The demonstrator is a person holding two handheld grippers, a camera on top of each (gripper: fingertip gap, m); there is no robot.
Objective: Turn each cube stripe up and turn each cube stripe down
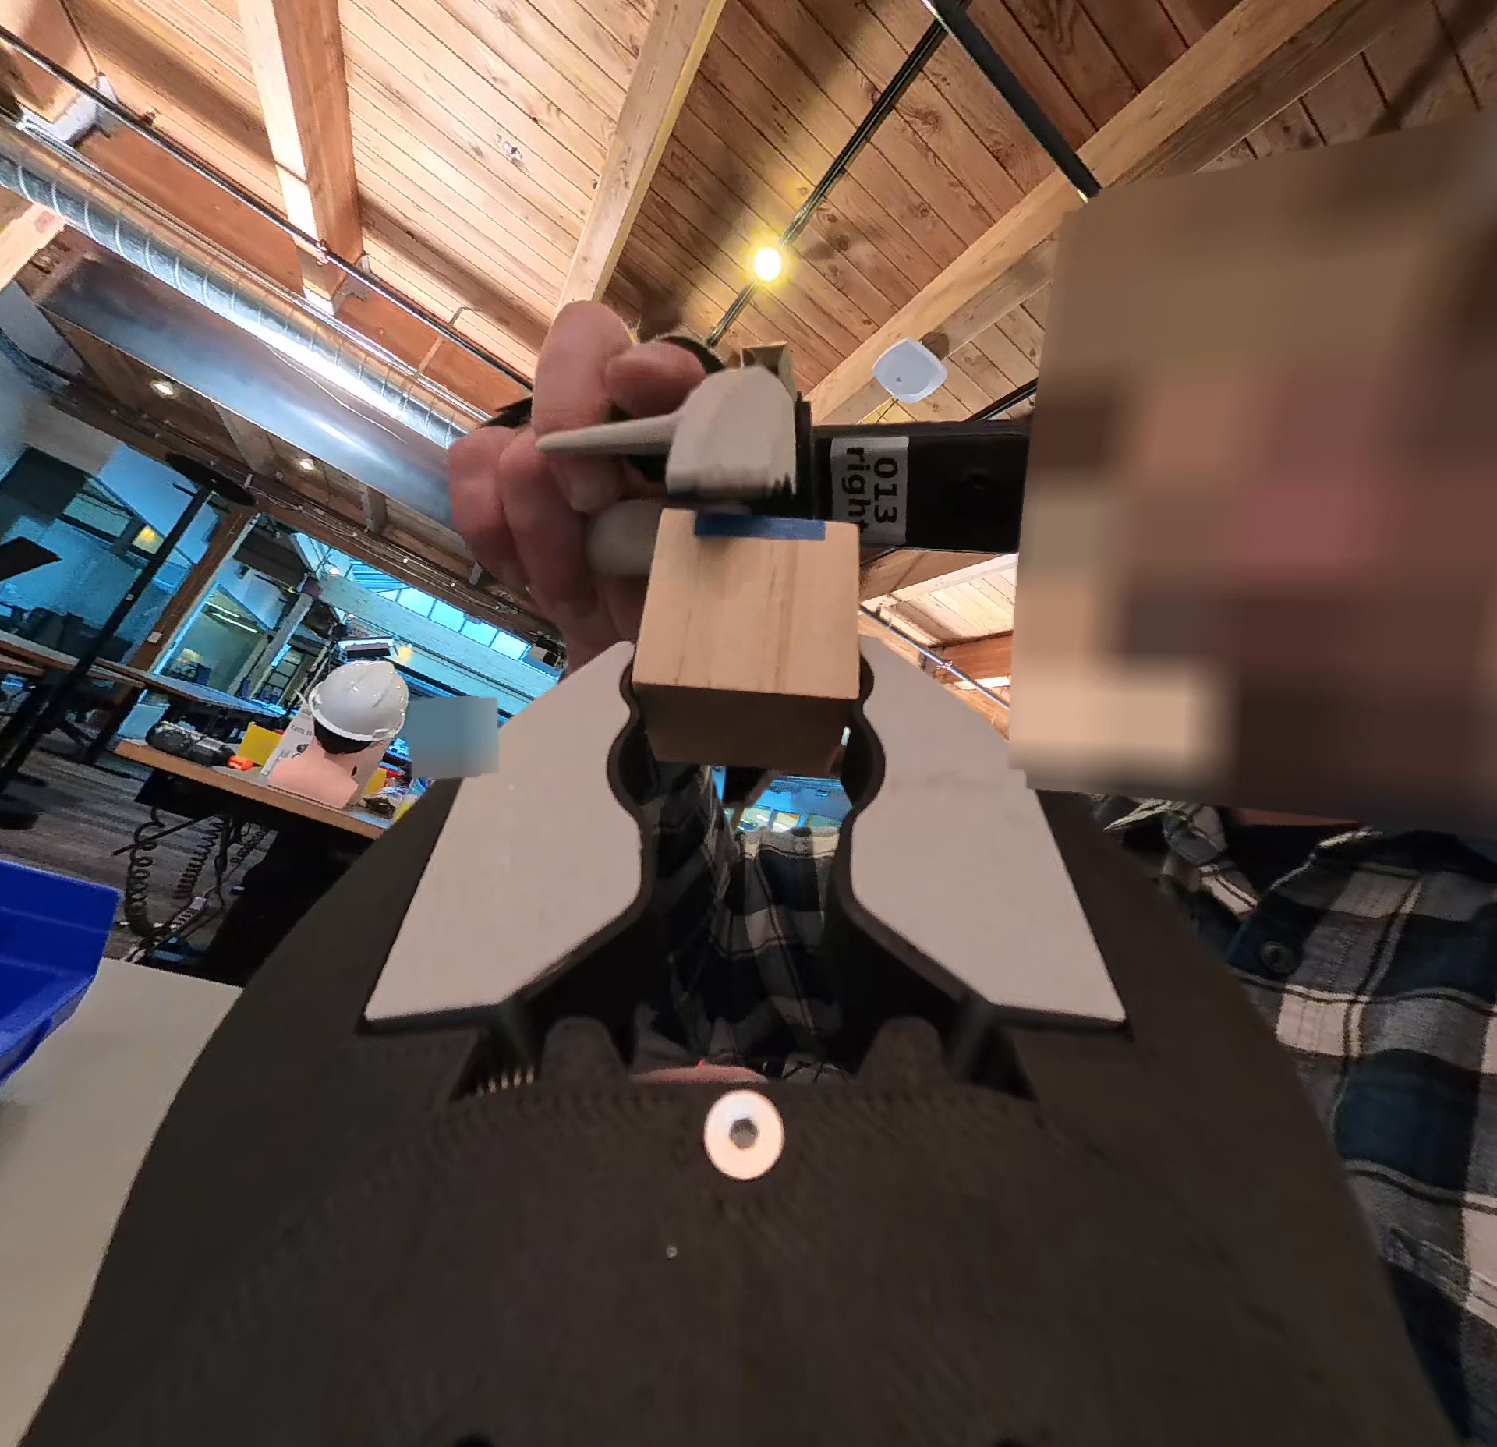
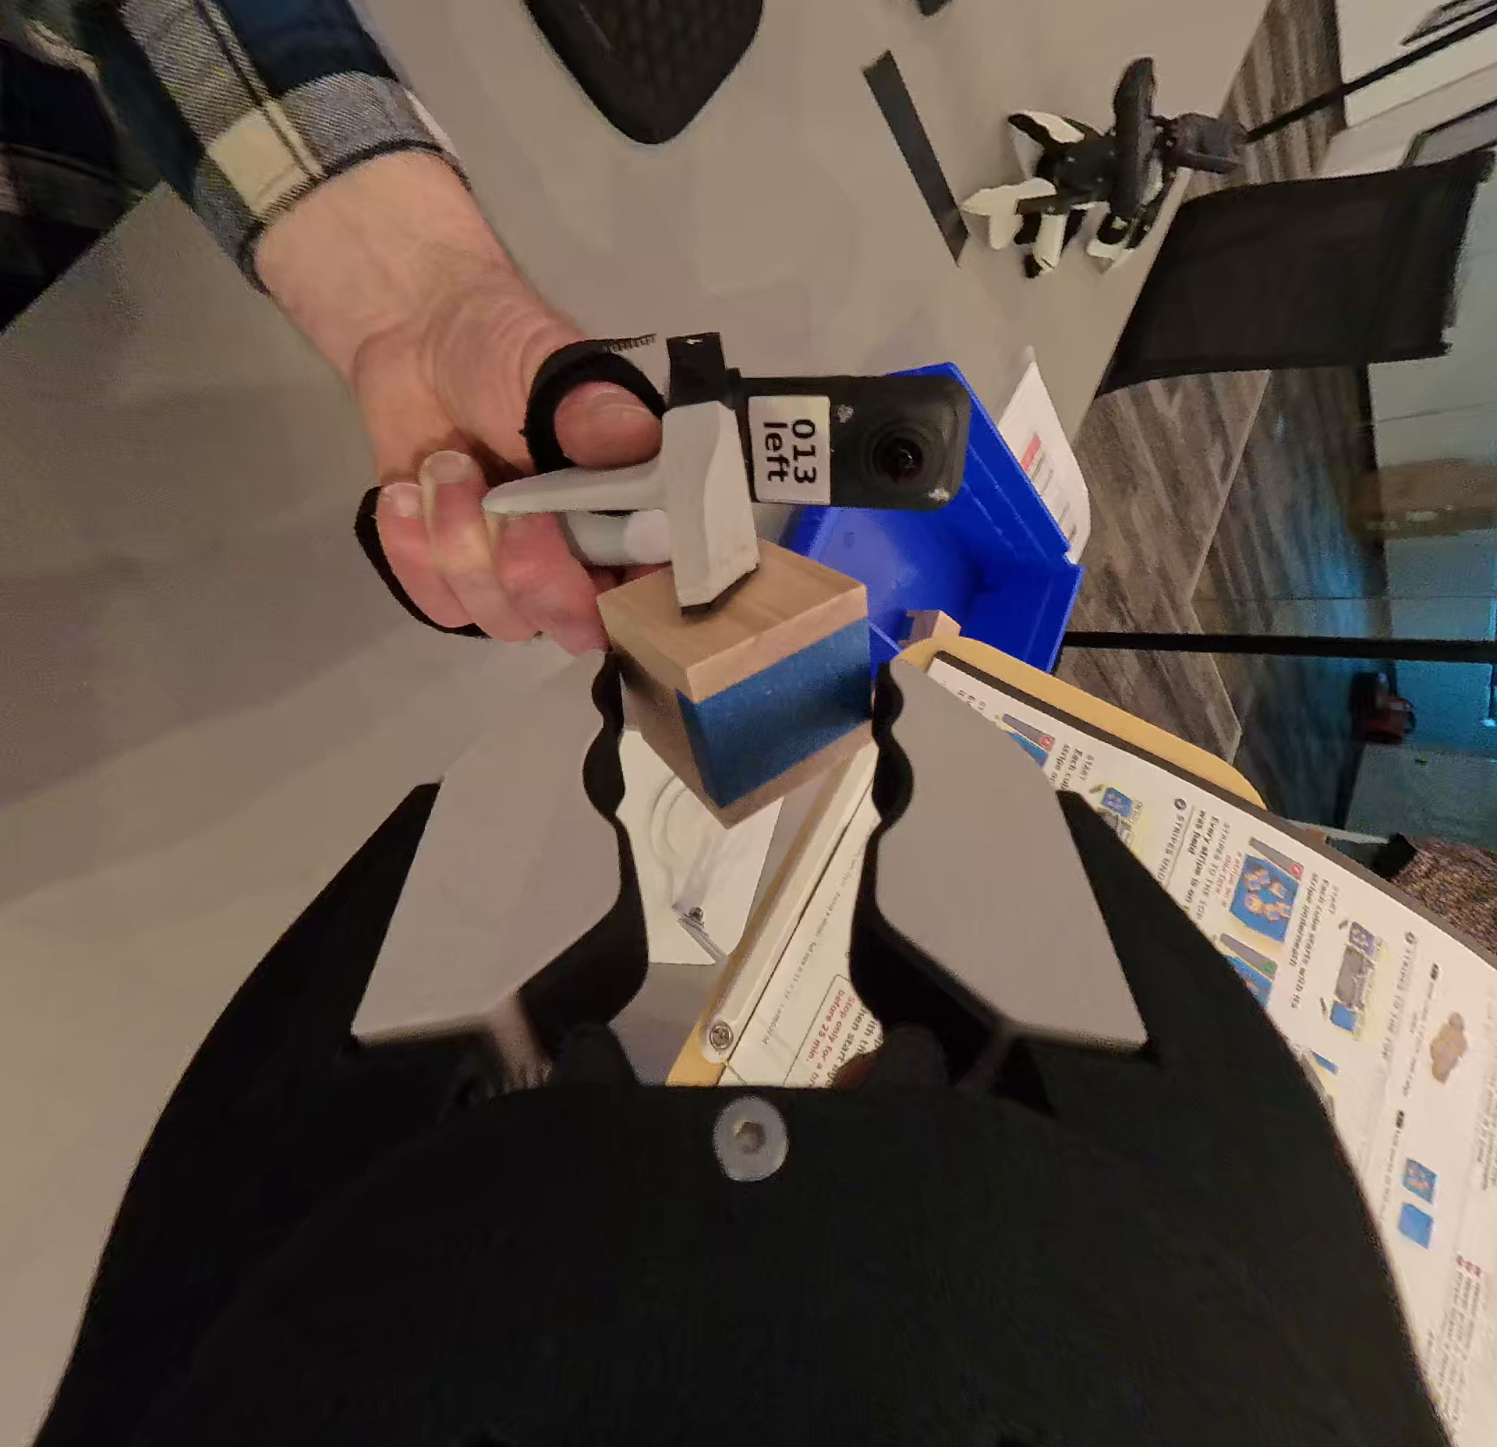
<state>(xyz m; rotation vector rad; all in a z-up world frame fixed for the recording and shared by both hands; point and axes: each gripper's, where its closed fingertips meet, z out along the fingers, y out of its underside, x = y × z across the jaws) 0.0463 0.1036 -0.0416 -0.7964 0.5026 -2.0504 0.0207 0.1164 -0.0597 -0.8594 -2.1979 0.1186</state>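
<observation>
The workspace is a plain grey table (image 2: 202,517) carrying a blue plastic bin (image 2: 972,566), an illustrated instruction sheet on a tan board (image 2: 1215,882) and a spare gripper (image 2: 1077,185). Overhead runs a plank ceiling with timber beams (image 1: 648,112) and a silver duct (image 1: 202,290). The wooden cube with a blue stripe (image 1: 749,606) is lifted above the table, clamped between the left gripper (image 1: 745,711) fingers. The right gripper (image 2: 749,728) fingers stand apart around the cube's striped end, short of pressing on it
</observation>
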